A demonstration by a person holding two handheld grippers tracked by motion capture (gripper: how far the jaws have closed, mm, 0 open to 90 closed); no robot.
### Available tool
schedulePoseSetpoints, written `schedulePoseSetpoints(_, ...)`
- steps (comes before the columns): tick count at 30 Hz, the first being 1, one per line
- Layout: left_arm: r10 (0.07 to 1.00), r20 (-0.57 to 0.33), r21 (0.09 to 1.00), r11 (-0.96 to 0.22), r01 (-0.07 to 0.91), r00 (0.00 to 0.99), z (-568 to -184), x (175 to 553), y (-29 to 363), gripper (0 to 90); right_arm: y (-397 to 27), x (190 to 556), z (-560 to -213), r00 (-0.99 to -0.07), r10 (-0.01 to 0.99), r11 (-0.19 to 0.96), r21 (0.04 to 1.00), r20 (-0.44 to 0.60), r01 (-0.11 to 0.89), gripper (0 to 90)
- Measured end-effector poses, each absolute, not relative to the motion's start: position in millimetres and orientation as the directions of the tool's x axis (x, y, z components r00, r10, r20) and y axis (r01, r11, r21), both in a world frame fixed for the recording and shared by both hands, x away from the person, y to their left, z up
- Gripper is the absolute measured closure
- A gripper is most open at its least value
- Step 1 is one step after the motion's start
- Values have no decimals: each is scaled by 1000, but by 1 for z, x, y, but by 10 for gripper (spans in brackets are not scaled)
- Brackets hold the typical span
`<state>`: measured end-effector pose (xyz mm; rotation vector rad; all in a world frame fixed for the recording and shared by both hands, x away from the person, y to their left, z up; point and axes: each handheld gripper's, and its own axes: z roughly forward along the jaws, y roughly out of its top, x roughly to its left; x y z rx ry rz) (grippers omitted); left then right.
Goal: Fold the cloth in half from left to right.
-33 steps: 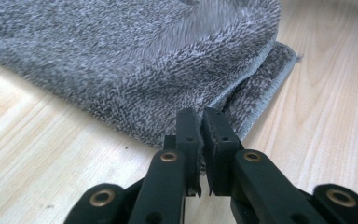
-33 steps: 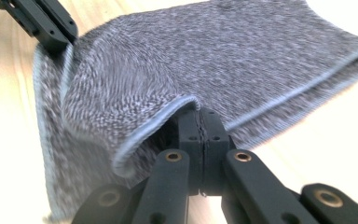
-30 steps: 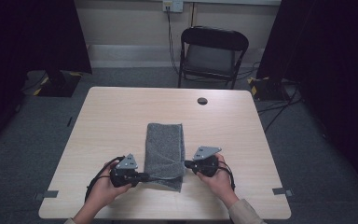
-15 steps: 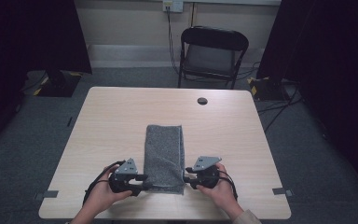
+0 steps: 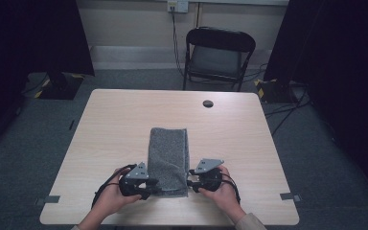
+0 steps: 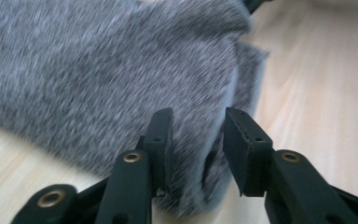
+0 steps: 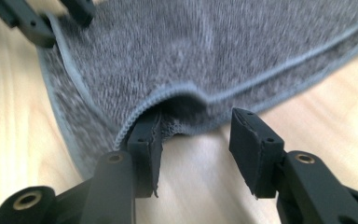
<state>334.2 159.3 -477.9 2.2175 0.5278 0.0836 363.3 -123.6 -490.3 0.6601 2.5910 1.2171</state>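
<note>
A folded grey towel (image 5: pixel 168 153) lies lengthwise on the light wooden table (image 5: pixel 115 124). My left gripper (image 5: pixel 154 190) is at its near left corner and my right gripper (image 5: pixel 190 181) at its near right corner. In the left gripper view the towel (image 6: pixel 98 70) bunches between the left gripper (image 6: pixel 198 116)'s parted jaws, which opened and have just been closing a little. In the right gripper view the right gripper (image 7: pixel 198 121) is open and has just been opening. One of its fingers (image 7: pixel 144 140) sits under the towel (image 7: pixel 214 46)'s lifted hem, the other over bare table (image 7: pixel 205 186).
A black folding chair (image 5: pixel 218 57) stands behind the table's far edge. A small dark round thing (image 5: pixel 208 103) lies on the table near that edge. Dark panels flank the room on both sides. Bare tabletop spreads left and right of the towel.
Both hands have shifted slightly toward the table's near edge and still flank the towel's near end. The towel stays in the same place.
</note>
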Motion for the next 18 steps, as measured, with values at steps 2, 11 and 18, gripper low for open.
schedulePoseSetpoints(2, 388, -125, 742, -575, 345, 913, -479, 333, 157, 705, -124, 361, -486, -882, 470, 562, 765, 19, 316, 541)
schedulePoseSetpoints(11, 412, -174, 710, -577, 404, 895, -483, 335, 159, 898, -120, 349, -492, -883, 468, 567, 752, 40, 335, 512)
schedulePoseSetpoints(18, 411, -188, 729, -550, 407, 892, -474, 331, 171, 900, -119, 349, -496, -884, 467, 576, 747, 32, 332, 513)
